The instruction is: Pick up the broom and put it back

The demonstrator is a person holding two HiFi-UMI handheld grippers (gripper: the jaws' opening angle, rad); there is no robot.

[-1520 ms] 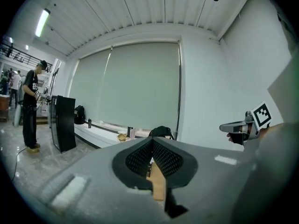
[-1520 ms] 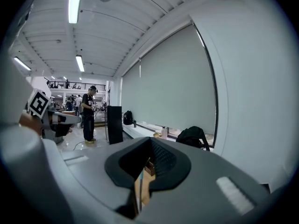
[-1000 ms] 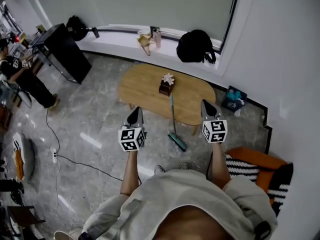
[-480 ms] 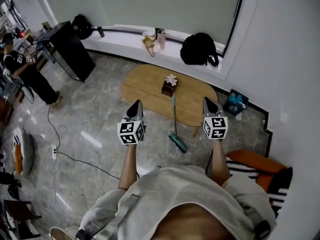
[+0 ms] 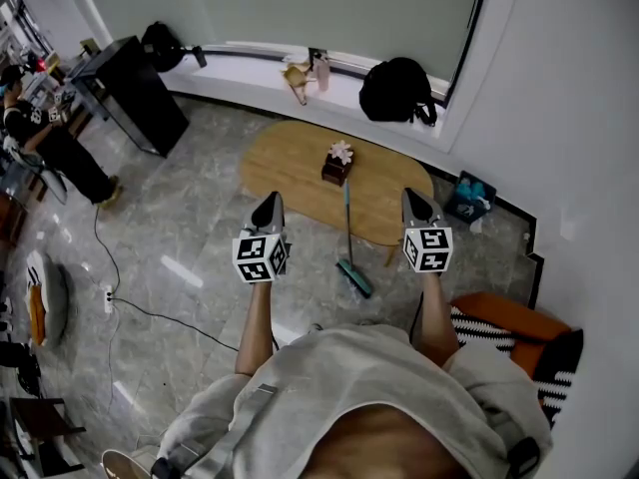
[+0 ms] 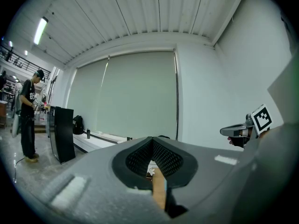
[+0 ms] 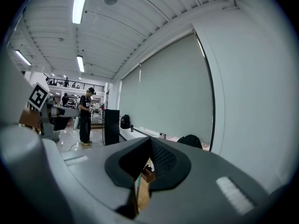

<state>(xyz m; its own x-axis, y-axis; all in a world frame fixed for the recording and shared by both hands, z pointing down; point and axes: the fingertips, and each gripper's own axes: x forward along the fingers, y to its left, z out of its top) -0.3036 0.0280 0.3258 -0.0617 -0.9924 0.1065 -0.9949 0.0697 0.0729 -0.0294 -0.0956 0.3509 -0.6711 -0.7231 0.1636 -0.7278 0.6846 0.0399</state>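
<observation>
Against the oval table [image 5: 290, 168], broom [image 5: 346, 230] leaning, left gripper [image 5: 268, 204] and right gripper [image 5: 411, 197] either side, fingers pressed together (both empty).

Office lounge: marble floor [image 5: 200, 230], oval wooden table [image 5: 288, 166], blind-covered window [image 5: 300, 8].

1. Grey glossy marble-look floor [image 5: 190, 228] filled most of the head view.
2. Oval wooden tabletop [image 5: 290, 168] stood near the white window ledge [image 5: 245, 80].
3. Wide window [image 5: 300, 8] was covered by a pale blind.
4. Black cabinet [image 5: 135, 93] stood left; a black backpack [image 5: 396, 93] sat on the ledge.
5. White wall [image 5: 559, 118] ran along the right; ceiling strip lights [image 7: 81, 1] were on.
</observation>
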